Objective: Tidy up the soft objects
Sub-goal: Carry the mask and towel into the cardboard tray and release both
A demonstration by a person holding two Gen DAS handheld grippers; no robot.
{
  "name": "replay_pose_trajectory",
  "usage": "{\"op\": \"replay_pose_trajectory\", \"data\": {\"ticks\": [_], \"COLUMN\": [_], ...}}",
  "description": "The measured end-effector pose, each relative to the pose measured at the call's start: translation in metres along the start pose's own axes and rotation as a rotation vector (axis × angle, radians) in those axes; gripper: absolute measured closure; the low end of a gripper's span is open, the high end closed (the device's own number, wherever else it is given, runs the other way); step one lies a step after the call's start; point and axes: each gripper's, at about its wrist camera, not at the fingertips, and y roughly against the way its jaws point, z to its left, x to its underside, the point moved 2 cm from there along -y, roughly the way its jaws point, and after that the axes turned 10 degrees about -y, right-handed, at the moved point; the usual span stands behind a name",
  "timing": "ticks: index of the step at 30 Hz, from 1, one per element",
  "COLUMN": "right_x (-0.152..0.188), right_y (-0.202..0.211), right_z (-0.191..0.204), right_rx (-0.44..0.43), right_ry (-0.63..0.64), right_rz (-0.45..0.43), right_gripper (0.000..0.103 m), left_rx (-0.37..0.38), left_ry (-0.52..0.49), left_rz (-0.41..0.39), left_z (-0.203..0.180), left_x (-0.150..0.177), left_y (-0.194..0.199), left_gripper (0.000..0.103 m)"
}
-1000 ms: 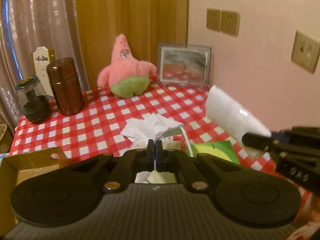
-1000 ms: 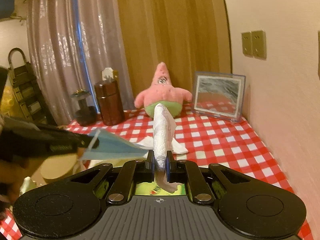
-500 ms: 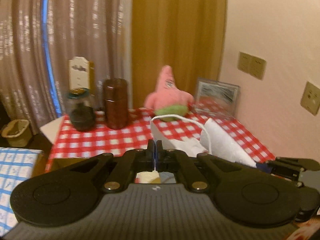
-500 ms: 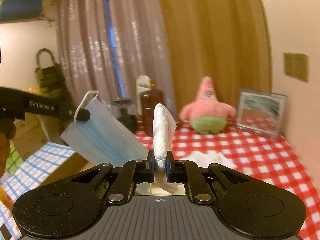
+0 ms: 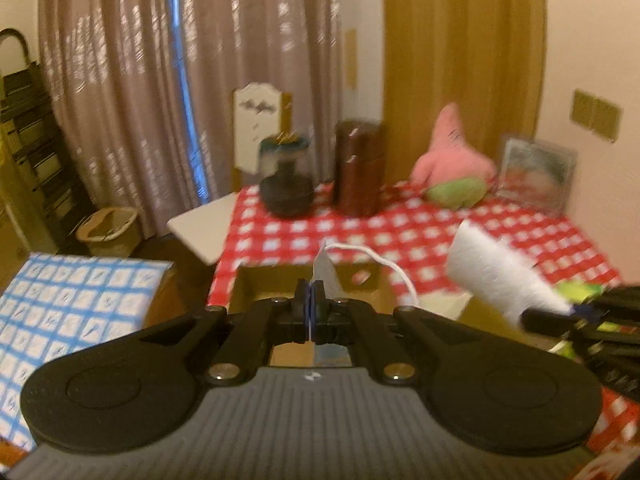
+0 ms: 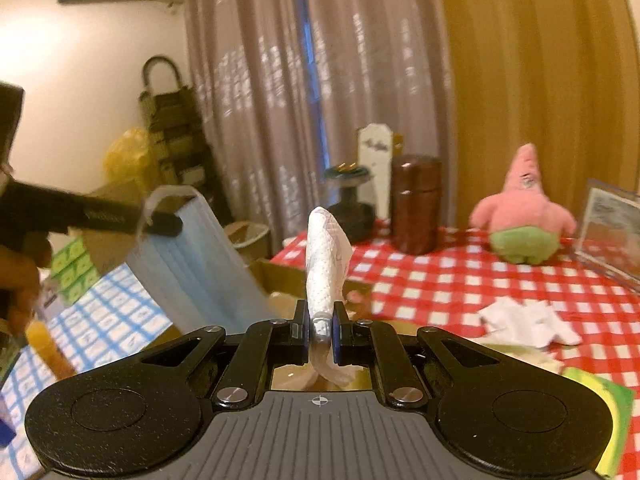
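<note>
Since a second ago you had swung both tools off toward nine o'clock: the pink plush star (image 5: 452, 160), then near the middle of the left wrist view, had slid to two o'clock, and a blue checked cloth (image 5: 76, 312) had come in at eight o'clock. The cardboard box (image 5: 304, 288), then at the lower left corner, now lay straight ahead of your left gripper (image 5: 310, 304).

That gripper pointed downward over the box, its jaws pressed together on the edge of a blue face mask (image 6: 196, 264), whose white ear loop (image 5: 380, 264) curled out toward one o'clock. In the right wrist view the mask hung at nine o'clock, past the box's near side.

Your right gripper (image 6: 322, 320) also angled down, clamped on a folded white tissue (image 6: 326, 256) that stood upright out of its jaws. More white tissues (image 6: 528, 320) lay on the red checked tablecloth (image 6: 460, 280) at four o'clock. Your left hand (image 6: 20, 276) gripped its tool's handle at the left edge.
</note>
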Motion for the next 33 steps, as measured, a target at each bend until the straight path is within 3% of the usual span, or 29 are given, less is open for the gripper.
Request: {"op": "replay_pose_trajectory", "data": {"ticks": [7, 12, 13, 18, 23, 33], "right_x": [0.022, 0.032, 0.034, 0.045, 0.05, 0.055], "right_y": [-0.037, -0.064, -0.072, -0.092, -0.104, -0.116], "right_z": [0.022, 0.033, 0.033, 0.033, 0.033, 0.034], "right_rx": [-0.055, -0.084, -0.088, -0.09, -0.091, -0.083], "right_ry": [0.049, 0.051, 0.045, 0.007, -0.026, -0.054], "right_rz": [0.109, 0.175, 0.193, 0.262, 0.301, 0.322], "right_gripper": [0.093, 0.093, 0.093, 0.093, 0.093, 0.092], "left_rx": [0.012, -0.001, -0.008, -0.02, 0.023, 0.001], "left_ry": [0.009, 0.038, 0.038, 0.048, 0.082, 0.041], "left_rz": [0.125, 0.156, 0.161, 0.142, 0.145, 0.135], "left_z": [0.012, 0.028, 0.031, 0.046, 0.053, 0.059], "left_x": [0.054, 0.071, 0.072, 0.072, 0.073, 0.05], "left_y": [-0.032, -0.036, -0.036, -0.026, -0.032, -0.047], "left_gripper": [0.102, 0.09, 0.084, 0.078, 0.078, 0.077]}}
